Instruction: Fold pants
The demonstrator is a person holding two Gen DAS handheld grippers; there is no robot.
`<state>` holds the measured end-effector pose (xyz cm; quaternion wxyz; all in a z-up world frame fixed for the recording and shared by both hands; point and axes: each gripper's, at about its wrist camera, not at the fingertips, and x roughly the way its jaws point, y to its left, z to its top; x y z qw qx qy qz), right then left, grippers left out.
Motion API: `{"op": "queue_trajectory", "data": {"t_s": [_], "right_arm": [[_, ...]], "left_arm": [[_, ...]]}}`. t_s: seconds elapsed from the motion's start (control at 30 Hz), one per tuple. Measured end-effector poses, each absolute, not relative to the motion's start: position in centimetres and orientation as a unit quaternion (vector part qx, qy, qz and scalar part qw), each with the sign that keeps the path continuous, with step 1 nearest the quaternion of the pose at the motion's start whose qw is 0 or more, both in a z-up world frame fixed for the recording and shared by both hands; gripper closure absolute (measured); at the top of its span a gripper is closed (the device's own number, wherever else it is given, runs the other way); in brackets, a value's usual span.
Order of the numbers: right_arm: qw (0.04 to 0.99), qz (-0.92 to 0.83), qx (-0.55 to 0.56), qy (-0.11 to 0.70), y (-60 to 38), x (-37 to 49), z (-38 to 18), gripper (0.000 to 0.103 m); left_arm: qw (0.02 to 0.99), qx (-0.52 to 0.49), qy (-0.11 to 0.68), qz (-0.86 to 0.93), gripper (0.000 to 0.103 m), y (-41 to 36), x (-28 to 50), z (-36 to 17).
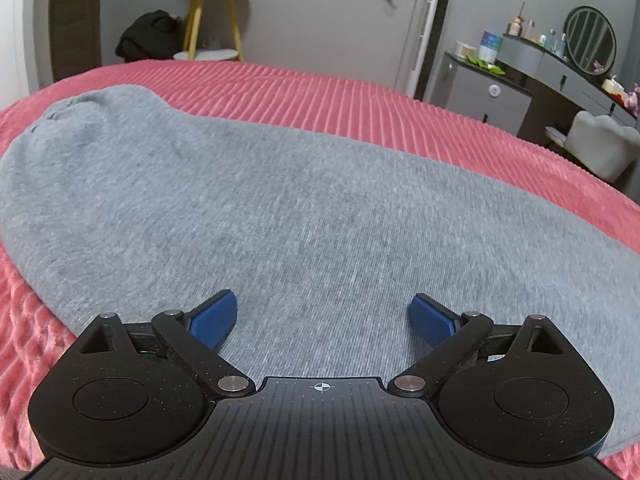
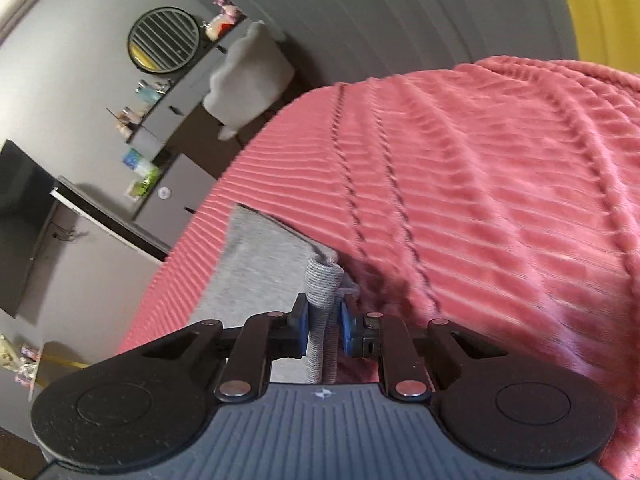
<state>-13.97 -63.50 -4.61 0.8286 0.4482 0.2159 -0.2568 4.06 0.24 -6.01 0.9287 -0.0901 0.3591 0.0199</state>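
Note:
Grey pants (image 1: 248, 200) lie flat on a pink ribbed bedspread (image 1: 360, 96), stretching from near my left gripper to the far left. My left gripper (image 1: 323, 314) hovers just over the near part of the cloth, its blue pads (image 1: 214, 316) spread wide and holding nothing. In the tilted right wrist view, my right gripper (image 2: 323, 320) is shut on a bunched ribbed cuff of the pants (image 2: 320, 284). The rest of the grey cloth (image 2: 256, 256) lies on the bedspread (image 2: 480, 200) beyond it.
A yellow-legged side table (image 1: 212, 20) and a dark bundle (image 1: 148, 36) stand by the far wall. A grey dresser with a round mirror (image 1: 590, 38), bottles and a white chair (image 1: 600, 144) is at the right, past the bed's edge.

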Motion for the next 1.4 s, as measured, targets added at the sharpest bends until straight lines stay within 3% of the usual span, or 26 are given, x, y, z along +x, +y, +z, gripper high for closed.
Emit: {"op": "queue_trajectory", "data": {"t_s": [0.07, 0.13, 0.2, 0.33, 0.4, 0.43, 0.73, 0.87, 1.03, 1.23, 1.27, 1.37, 1.4], "right_arm": [[0.820, -0.261, 0.455, 0.229, -63.9, -13.4, -5.0, 0.078], [0.807, -0.262, 0.472, 0.239, -64.5, -13.1, -5.8, 0.061], [0.796, -0.262, 0.489, 0.242, -65.0, -12.9, -6.7, 0.058], [0.783, -0.265, 0.511, 0.235, -65.4, -13.2, -7.7, 0.062], [0.788, -0.264, 0.506, 0.231, -65.3, -13.4, -7.6, 0.086], [0.794, -0.263, 0.497, 0.231, -65.1, -13.5, -7.4, 0.088], [0.829, -0.289, 0.387, 0.282, -63.5, -11.5, -4.8, 0.089], [0.886, -0.264, 0.249, 0.289, -59.0, -9.0, 0.3, 0.090], [0.958, -0.088, 0.085, 0.258, -47.7, -6.0, 6.1, 0.090], [0.927, 0.106, -0.005, 0.359, -34.9, -3.3, 0.1, 0.089], [0.913, 0.121, 0.003, 0.389, -34.0, -2.8, -1.5, 0.088], [0.875, 0.122, 0.032, 0.468, -33.4, -1.4, -3.9, 0.071], [0.872, 0.126, 0.075, 0.467, -34.3, -1.3, -3.5, 0.051]], "left_arm": [[0.929, -0.091, 0.359, 0.019, 0.004, 0.3, 4.1, -6.0], [0.929, -0.089, 0.359, 0.019, 0.004, 0.3, 4.1, -6.0], [0.929, -0.089, 0.359, 0.019, 0.004, 0.3, 4.1, -6.0], [0.929, -0.086, 0.359, 0.020, 0.004, 0.3, 4.2, -6.0], [0.929, -0.084, 0.360, 0.021, 0.003, 0.2, 4.2, -6.1], [0.929, -0.082, 0.360, 0.021, 0.003, 0.2, 4.2, -6.1], [0.928, -0.089, 0.360, 0.022, 0.003, 0.3, 4.3, -6.0], [0.928, -0.096, 0.359, 0.021, 0.003, 0.4, 4.3, -6.0], [0.928, -0.102, 0.358, 0.018, 0.003, 0.6, 4.3, -6.0], [0.926, -0.122, 0.356, 0.013, 0.003, 1.1, 3.7, -5.7], [0.926, -0.125, 0.356, 0.012, 0.003, 1.1, 3.7, -5.7], [0.925, -0.124, 0.358, 0.003, 0.003, 0.9, 3.5, -5.5], [0.925, -0.121, 0.360, -0.005, 0.003, 0.7, 3.5, -5.4]]}}
